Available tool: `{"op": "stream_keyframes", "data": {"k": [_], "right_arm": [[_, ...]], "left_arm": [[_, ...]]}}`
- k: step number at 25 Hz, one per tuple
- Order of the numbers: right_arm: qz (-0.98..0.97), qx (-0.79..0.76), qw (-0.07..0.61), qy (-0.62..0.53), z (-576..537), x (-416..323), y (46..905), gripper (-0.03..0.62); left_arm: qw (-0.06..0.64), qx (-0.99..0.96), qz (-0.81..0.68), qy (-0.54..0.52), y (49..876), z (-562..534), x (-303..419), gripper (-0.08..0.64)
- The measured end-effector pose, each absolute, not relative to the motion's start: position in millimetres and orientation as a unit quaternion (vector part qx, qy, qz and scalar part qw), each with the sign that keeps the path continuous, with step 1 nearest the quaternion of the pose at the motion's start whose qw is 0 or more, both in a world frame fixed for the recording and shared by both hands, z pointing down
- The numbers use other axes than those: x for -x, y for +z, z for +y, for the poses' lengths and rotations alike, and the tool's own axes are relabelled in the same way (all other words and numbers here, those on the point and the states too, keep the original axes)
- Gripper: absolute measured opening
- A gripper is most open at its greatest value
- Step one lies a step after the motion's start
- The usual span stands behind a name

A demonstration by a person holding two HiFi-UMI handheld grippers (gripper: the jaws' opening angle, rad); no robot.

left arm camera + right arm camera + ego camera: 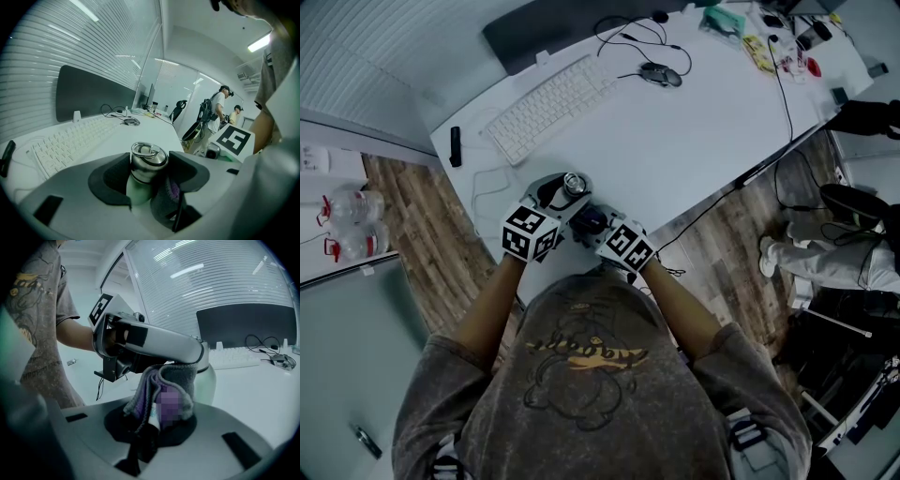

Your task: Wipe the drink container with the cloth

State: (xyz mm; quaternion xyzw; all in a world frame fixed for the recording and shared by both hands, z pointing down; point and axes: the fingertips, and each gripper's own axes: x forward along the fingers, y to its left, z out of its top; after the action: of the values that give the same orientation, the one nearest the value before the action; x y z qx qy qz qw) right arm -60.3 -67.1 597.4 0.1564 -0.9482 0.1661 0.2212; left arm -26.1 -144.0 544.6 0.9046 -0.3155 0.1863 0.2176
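Left gripper clenched on bottle, steadying it between jaws | right gripper pinching folded cloth ahead, against bottle's side for wiping

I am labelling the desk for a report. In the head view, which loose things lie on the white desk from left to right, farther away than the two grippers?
Short black stick → white keyboard → mouse → yellow packet.
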Motion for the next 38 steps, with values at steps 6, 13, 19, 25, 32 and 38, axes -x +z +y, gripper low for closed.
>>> {"op": "stream_keyframes", "data": {"k": [6,13,19,25,32,38], "right_arm": [[-0.951,-0.145,0.221,0.159,-58.9,79.7,598.6,0.051],[-0.95,-0.154,0.2,0.186,-66.5,91.3,597.0,0.051],[-0.953,-0.136,0.202,0.182,-62.8,106.1,596.3,0.051],[-0.956,-0.119,0.2,0.176,-48.0,104.3,584.0,0.051],[-0.96,-0.113,0.194,0.17,-30.8,84.7,562.8,0.052],[-0.961,-0.146,0.171,0.162,-32.5,60.3,531.8,0.052]], "left_arm": [[0.217,-0.905,-0.314,0.187,545.0,-142.3,25.3,0.267],[0.219,-0.906,-0.311,0.184,544.9,-142.9,26.2,0.267],[0.218,-0.907,-0.307,0.187,545.3,-142.9,25.7,0.267],[0.203,-0.902,-0.322,0.203,538.4,-143.4,32.4,0.27],[0.195,-0.901,-0.346,0.174,503.9,-140.3,44.0,0.273],[0.18,-0.903,-0.361,0.146,473.7,-130.5,49.2,0.273]]}}
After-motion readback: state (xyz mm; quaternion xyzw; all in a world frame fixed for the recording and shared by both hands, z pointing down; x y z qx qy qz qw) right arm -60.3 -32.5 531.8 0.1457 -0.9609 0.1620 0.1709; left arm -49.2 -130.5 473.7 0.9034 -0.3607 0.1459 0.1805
